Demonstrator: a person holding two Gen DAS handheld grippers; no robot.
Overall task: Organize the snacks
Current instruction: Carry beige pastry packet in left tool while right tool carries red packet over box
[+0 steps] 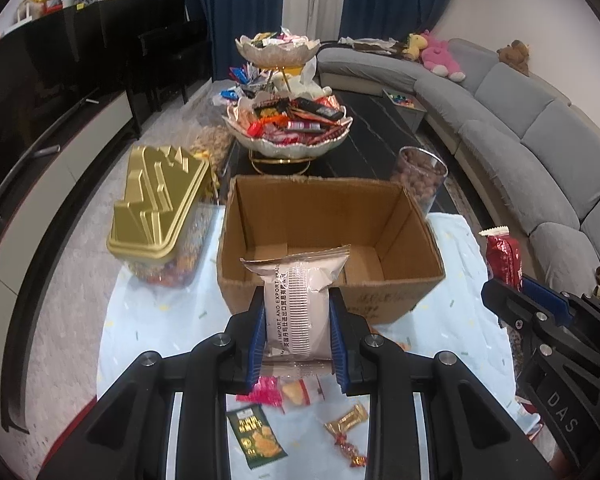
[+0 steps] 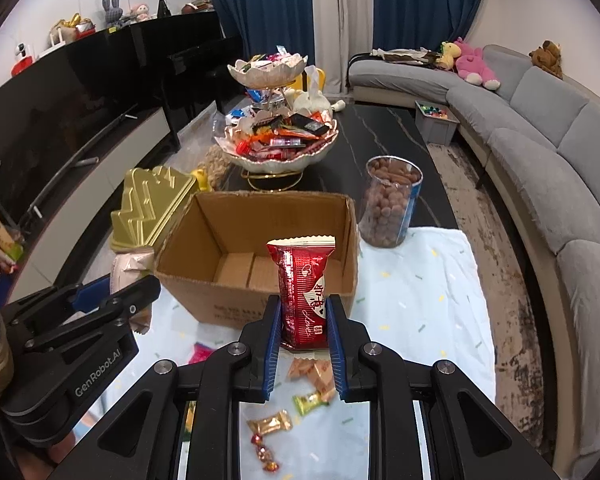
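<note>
Left claw [image 1: 298, 332]: fingers pinched on a beige packet [image 1: 296, 300], blue pads pressed against its two long edges. Packet upright, top seal level with the near wall of the box [image 1: 332, 240]. Claw sits just short of that wall, above the cloth [image 1: 160, 312], pointing at the box.

Right claw [image 2: 303, 332]: clamped on a red packet [image 2: 302, 292], pads flat against both sides. Packet upright, serrated top seal overlapping the box opening in this view; whether it is over the box or short of it, cannot tell. Right claw to the right of the left one, both at about the same level; each shows at the edge of the other's camera.

Box: open brown cardboard, interior bare as far as visible, standing on the pale cloth that covers the near end of the dark bench [image 2: 380, 132].

Loose on the cloth beneath the claws: green packet [image 1: 256, 436], gold candy [image 1: 346, 420], pink wrapper [image 1: 264, 390], small red sweets [image 1: 350, 450].

Left of the box, nearly touching: gold-lidded tub [image 1: 160, 208]. Behind right corner: clear jar [image 2: 392, 204] of brown nuts. Farther back on the bench: two-tier dish [image 1: 288, 124] heaped with wrapped snacks. Grey sofa [image 2: 540, 152] along the right.
</note>
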